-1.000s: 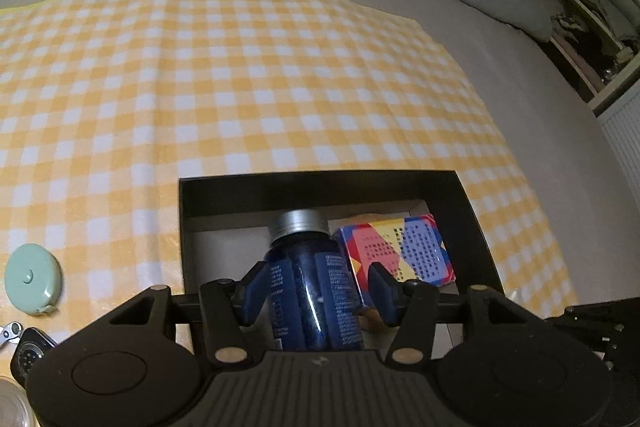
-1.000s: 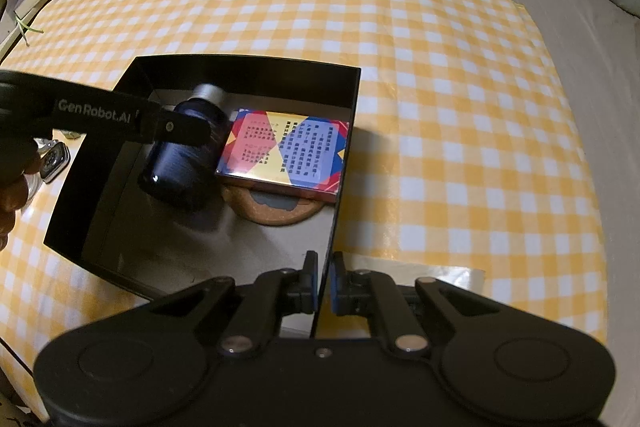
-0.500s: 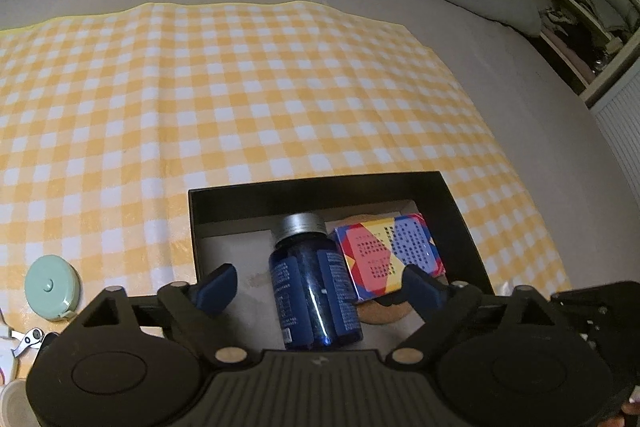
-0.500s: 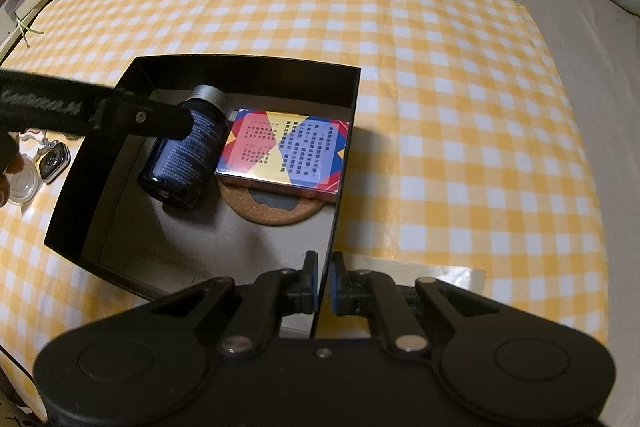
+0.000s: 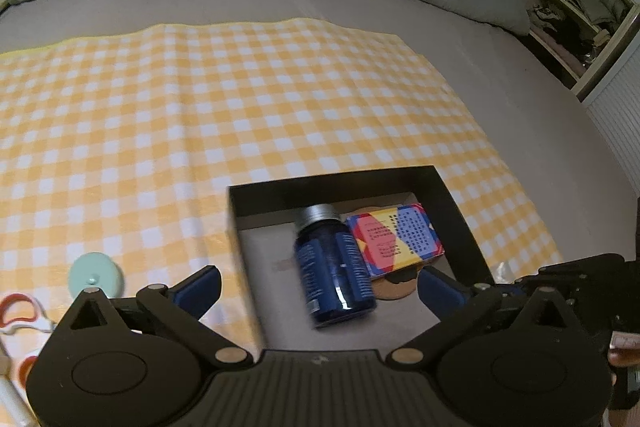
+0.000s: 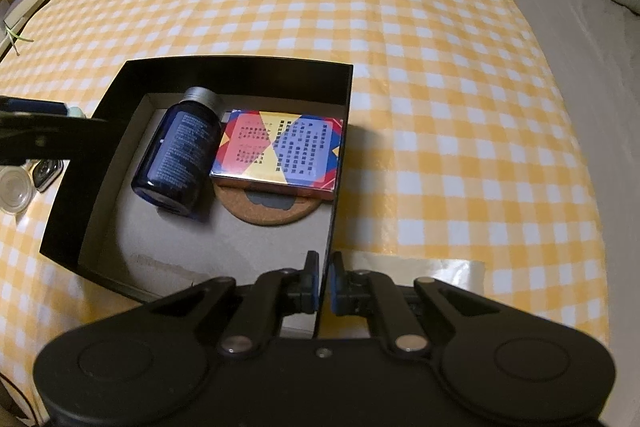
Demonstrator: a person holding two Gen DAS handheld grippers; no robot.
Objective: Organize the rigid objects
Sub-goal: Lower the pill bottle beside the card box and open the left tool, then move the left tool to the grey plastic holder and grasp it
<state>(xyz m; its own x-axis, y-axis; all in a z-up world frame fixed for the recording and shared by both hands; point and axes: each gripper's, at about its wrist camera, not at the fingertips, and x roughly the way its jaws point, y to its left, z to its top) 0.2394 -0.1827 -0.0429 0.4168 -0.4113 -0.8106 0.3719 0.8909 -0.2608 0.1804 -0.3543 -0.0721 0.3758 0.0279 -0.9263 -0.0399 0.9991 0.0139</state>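
A dark blue bottle (image 5: 334, 267) with a silver cap lies on its side in the black box (image 5: 332, 195), beside a colourful card box (image 5: 396, 239) resting on a cork coaster (image 5: 394, 289). My left gripper (image 5: 318, 287) hovers above the bottle with its jaws opening wide; the pads touch nothing. The right wrist view shows the bottle (image 6: 178, 151), the card box (image 6: 280, 151) and the coaster (image 6: 276, 211) inside the box (image 6: 240, 79). My right gripper (image 6: 325, 267) is shut on the box's near right wall.
A yellow checked cloth (image 5: 200, 107) covers the bed. Left of the box lie a mint round tape measure (image 5: 94, 275), red-handled scissors (image 5: 20, 311), a watch (image 6: 46, 173) and a clear lid (image 6: 14, 193). Pillows line the far edge; shelves stand at right.
My left gripper's jaws spread and let go of the blue bottle, then drew back and up. The bottle stays lying in the box. My right gripper has not moved.
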